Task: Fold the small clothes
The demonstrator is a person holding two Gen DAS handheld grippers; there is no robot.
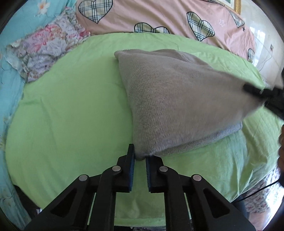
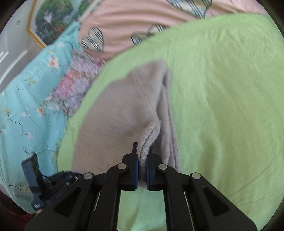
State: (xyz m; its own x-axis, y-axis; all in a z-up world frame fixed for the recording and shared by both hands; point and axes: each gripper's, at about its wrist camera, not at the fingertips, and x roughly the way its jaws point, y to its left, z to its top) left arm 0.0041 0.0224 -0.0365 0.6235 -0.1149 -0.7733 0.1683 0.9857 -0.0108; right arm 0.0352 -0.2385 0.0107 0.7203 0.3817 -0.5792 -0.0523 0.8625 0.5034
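The grey-beige knitted garment (image 1: 170, 99) is soft and fuzzy, with a fine ribbed weave and a thicker hem band along its lower edge. It lies folded over on the green sheet (image 1: 67, 113), which covers the bed in front of me. Part of it is lifted: my right gripper (image 2: 142, 158) is clamped on a ribbed edge of the knit (image 2: 124, 113), the cloth bunched between the blue pads, and from the left wrist view that corner is drawn out to a blurred point at the right side of the frame. My left gripper (image 1: 140, 158) has its fingers a little apart with the near corner of the garment sitting between the tips; I cannot tell whether the pads are actually biting on it.

Around the sheet I see a pink quilt with plaid hearts (image 1: 159, 16) along the far side, a crumpled floral cloth (image 1: 46, 48) just beside the sheet's far left corner, and a turquoise flowered bedspread (image 1: 10, 85) to the left. A framed picture (image 2: 51, 23) leans on the wall beyond the bed. Nothing lies on the garment or between my grippers and it.

In the left wrist view the garment's long axis runs from the near corner at my left fingers away toward the pink quilt, with the lifted corner pointing off to the right.
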